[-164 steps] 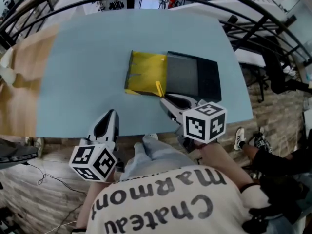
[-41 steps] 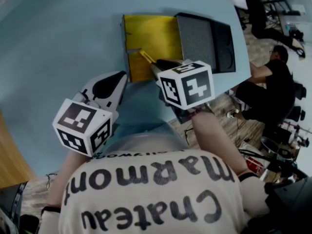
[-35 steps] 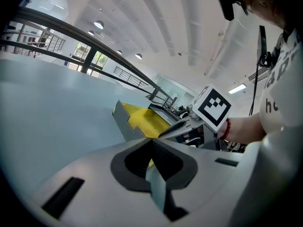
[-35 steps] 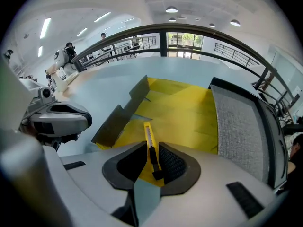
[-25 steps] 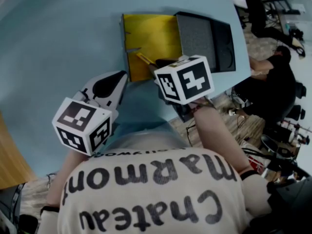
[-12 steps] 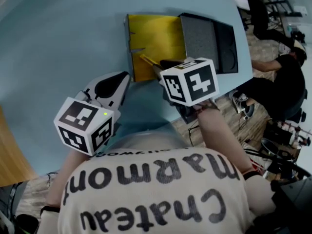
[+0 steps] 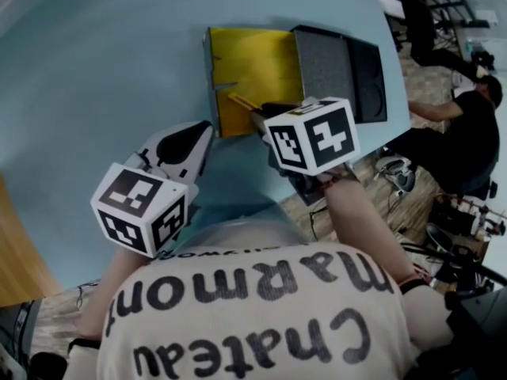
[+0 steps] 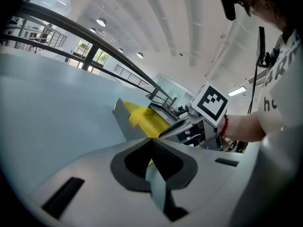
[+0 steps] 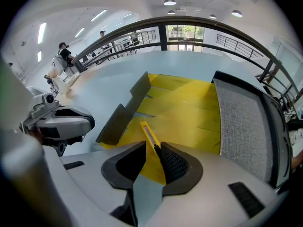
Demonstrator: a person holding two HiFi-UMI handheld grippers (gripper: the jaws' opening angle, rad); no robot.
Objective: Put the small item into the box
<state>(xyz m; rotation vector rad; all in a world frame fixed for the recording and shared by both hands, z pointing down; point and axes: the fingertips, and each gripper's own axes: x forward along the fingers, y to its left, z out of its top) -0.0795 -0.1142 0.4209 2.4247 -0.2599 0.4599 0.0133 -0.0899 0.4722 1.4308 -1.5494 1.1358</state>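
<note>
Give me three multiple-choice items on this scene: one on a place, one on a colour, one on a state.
1. Where does the free end of the strip point?
A. over the yellow box
B. over the grey-padded lid
C. over the bare table

2. What colour is the strip?
A. red
B. yellow
C. blue

3. How do the jaws of the right gripper stand?
A. wide apart and empty
B. shut on the strip
C. shut on the lid

Key:
1 A: the strip reaches out over the yellow lining.
2 B: it matches the box lining.
3 B: the right gripper view shows the strip pinched between the jaws.
</note>
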